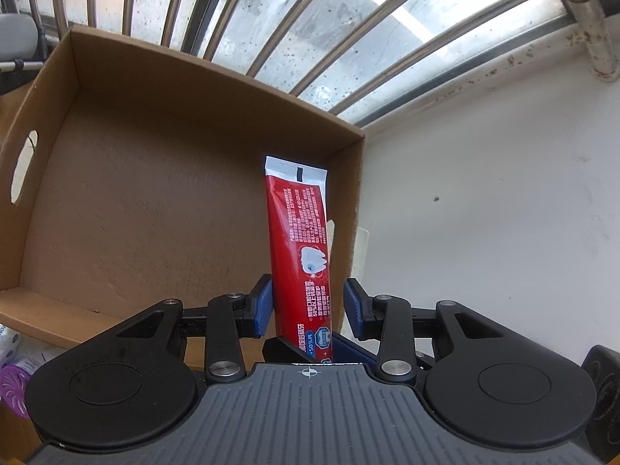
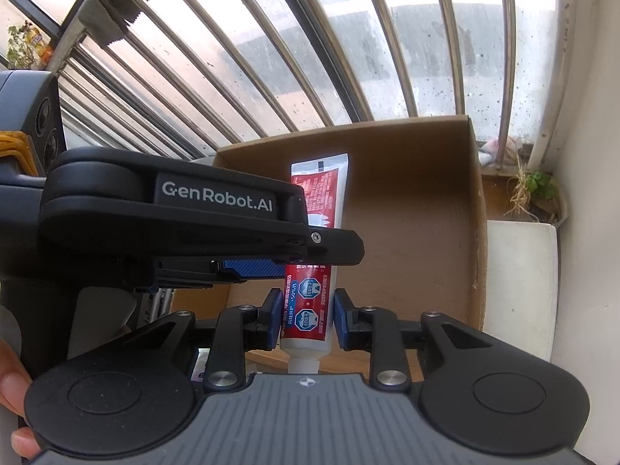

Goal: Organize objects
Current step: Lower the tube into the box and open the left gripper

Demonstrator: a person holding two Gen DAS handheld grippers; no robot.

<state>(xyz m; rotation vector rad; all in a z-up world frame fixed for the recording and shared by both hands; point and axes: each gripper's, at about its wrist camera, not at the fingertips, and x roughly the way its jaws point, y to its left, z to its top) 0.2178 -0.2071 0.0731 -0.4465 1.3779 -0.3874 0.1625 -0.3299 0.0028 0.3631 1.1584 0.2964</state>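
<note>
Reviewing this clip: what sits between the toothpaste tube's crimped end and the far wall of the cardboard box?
Nothing. In both wrist views the toothpaste tube points into the cardboard box, and only bare brown cardboard shows beyond its crimped end.

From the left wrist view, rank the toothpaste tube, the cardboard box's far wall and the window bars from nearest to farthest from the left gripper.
1. Toothpaste tube: between the fingers of the left gripper, pointing away from it.
2. Cardboard box's far wall: behind the tube, upper left.
3. Window bars: beyond the box, along the top.
</note>
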